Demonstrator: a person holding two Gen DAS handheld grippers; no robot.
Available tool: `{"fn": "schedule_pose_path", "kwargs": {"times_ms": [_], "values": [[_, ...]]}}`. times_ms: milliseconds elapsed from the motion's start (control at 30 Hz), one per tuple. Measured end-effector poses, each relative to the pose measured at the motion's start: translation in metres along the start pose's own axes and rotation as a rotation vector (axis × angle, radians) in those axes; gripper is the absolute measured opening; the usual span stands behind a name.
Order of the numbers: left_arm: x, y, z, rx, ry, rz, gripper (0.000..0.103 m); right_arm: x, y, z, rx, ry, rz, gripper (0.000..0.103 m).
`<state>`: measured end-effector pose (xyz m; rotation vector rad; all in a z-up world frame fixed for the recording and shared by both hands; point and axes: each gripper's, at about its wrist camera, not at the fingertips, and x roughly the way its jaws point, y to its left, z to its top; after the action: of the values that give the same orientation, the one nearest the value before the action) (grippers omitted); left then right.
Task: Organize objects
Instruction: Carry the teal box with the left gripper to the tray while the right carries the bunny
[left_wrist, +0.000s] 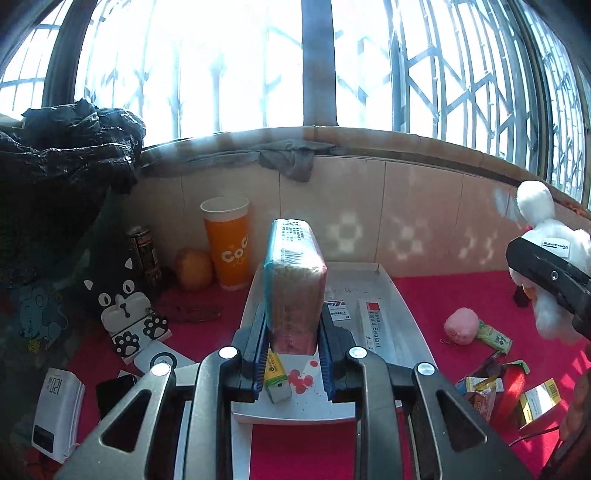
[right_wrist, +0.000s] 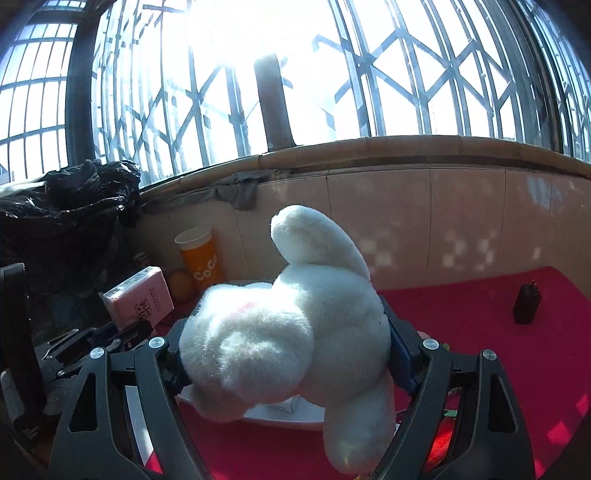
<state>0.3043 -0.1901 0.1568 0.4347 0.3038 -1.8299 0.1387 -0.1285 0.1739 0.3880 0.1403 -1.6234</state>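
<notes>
The left gripper has its fingers closed on a wrapped tissue pack, which stands upright between them, its barcoded end pointing away from the fingers. Below the fingers lies a white tray. On the tray, just under the left finger, sits a small yellow-and-white tube box, with red spots on the tray surface beside it. Just past the right finger lie a long "Liquid Sealant" box and a small blue-and-white card. Beyond the fingertips and to their left, an orange paper cup stands against the tiled wall, with a yellowish round fruit next to it. Further left is a black-and-white cat-print pouch, and near the left edge a white power bank. To the right of the fingers, on the red table, rest a pink plush ball and a heap of small snack packets.

The right gripper holds a white plush toy squeezed between its fingers, the soft body bulging out above and below them. The toy hangs above the tray's near rim. Well off to the right of these fingers, a small dark box stands on the table.
</notes>
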Motion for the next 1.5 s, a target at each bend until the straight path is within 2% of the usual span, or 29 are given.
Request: {"fn": "schedule_pose_path", "kwargs": {"times_ms": [133,333,467,667,800,900,1100,1233,1300,1500], "values": [[0.003,0.007,0.006,-0.014,-0.001,0.025,0.023,0.003,0.012,0.007,-0.008,-0.023,0.001,0.082],[0.002,0.014,0.006,-0.022,0.004,0.03,0.023,0.009,0.015,-0.003,0.0,0.003,0.004,0.082],[-0.009,0.016,0.015,-0.013,-0.03,0.063,0.023,0.008,0.021,0.008,0.008,-0.006,0.032,0.082],[-0.006,0.014,-0.006,-0.055,0.002,0.072,0.023,0.002,0.022,-0.01,-0.008,0.012,0.049,0.082],[0.001,-0.002,0.003,-0.044,0.008,0.041,0.023,-0.004,0.012,-0.006,-0.01,0.013,0.026,0.082],[0.006,-0.018,0.009,-0.019,0.002,0.009,0.023,-0.015,0.0,-0.002,0.0,-0.025,-0.013,0.082],[0.016,-0.034,0.011,0.011,0.009,-0.048,0.023,-0.017,-0.022,-0.015,0.048,-0.02,-0.089,0.082],[0.012,-0.015,0.013,-0.005,0.0,-0.009,0.023,-0.006,-0.019,-0.006,0.065,-0.005,-0.078,0.082],[0.008,0.002,0.004,-0.031,0.013,0.023,0.023,0.003,-0.011,-0.004,0.062,0.002,-0.053,0.082],[-0.006,0.04,-0.026,-0.142,0.034,0.087,0.023,0.039,0.023,-0.013,0.025,0.092,0.05,0.082]]}}
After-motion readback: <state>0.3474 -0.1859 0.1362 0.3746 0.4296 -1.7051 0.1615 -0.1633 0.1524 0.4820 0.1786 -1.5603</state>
